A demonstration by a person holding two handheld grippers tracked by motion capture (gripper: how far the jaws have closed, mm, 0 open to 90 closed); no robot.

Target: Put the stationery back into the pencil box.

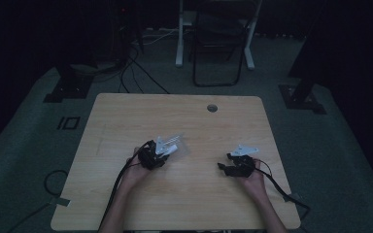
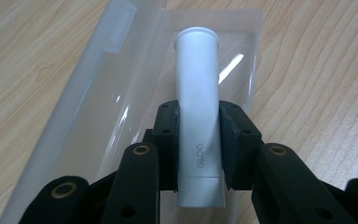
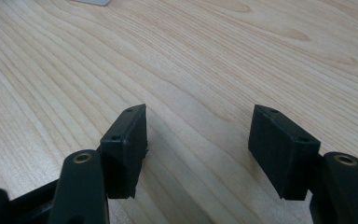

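A white tube point(image 2: 197, 84) printed "GLOO" stands between the jaws of my left gripper point(image 2: 199, 119), which is shut on its lower half. Under and behind the tube lies a clear plastic pouch point(image 2: 107, 98), flat on the wooden table with its mouth toward the gripper. In the high view the left gripper point(image 1: 166, 149) sits left of the table's centre, the pouch point(image 1: 178, 145) just beyond it. My right gripper point(image 3: 198, 135) is open over bare wood with nothing between its pads. In the high view the right gripper point(image 1: 226, 162) rests at the right, jaws pointing left.
The wooden table point(image 1: 175, 114) has a round cable hole point(image 1: 212, 108) near its far edge. A folding chair point(image 1: 218, 46) and a white frame stand on the dark floor beyond. Cables point(image 1: 121, 177) trail from both grippers toward the near edge.
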